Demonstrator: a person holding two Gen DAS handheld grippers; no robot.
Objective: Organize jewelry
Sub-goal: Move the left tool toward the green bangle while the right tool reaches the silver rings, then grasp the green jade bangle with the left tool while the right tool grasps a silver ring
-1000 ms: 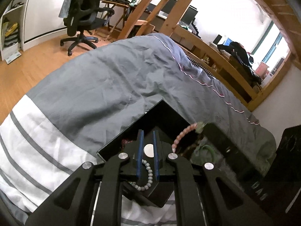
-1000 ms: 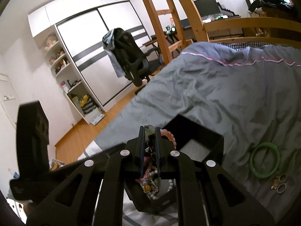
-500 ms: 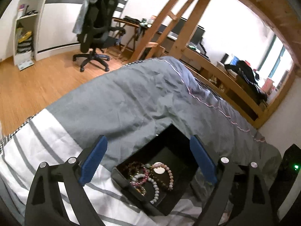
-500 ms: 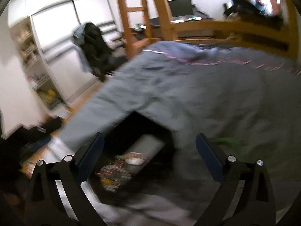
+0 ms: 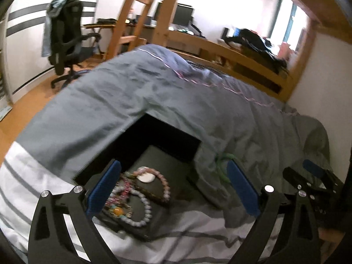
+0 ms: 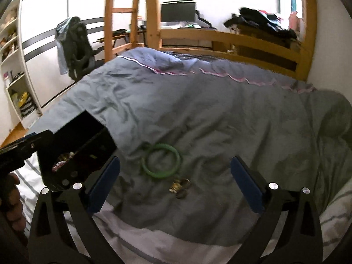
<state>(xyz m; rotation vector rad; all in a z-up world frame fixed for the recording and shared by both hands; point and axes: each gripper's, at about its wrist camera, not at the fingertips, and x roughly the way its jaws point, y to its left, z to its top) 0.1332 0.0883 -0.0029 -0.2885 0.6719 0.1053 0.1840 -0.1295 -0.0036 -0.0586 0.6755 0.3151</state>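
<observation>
A black jewelry box (image 5: pixel 169 138) lies open on the grey duvet and holds several bead bracelets, among them a pink one (image 5: pixel 161 182) and a white one (image 5: pixel 143 211). It also shows at the left of the right wrist view (image 6: pixel 77 132). My left gripper (image 5: pixel 173 189) is wide open and empty above the box. A green bangle (image 6: pixel 162 161) lies on the duvet right of the box, with small gold rings (image 6: pixel 180 186) beside it. My right gripper (image 6: pixel 173 184) is wide open and empty above the bangle and rings.
The bed's wooden rail (image 6: pixel 231 37) and ladder (image 6: pixel 132 13) stand behind the duvet. An office chair (image 5: pixel 66 35) and a desk with monitors are further back. A white shelf (image 6: pixel 13 70) stands at the left. The white striped sheet (image 5: pixel 33 176) covers the near edge.
Both grippers were shut over the box a second ago, the left on white beads, the right on a pink bracelet. Both opened and let go. The right has swung right toward the bangle.
</observation>
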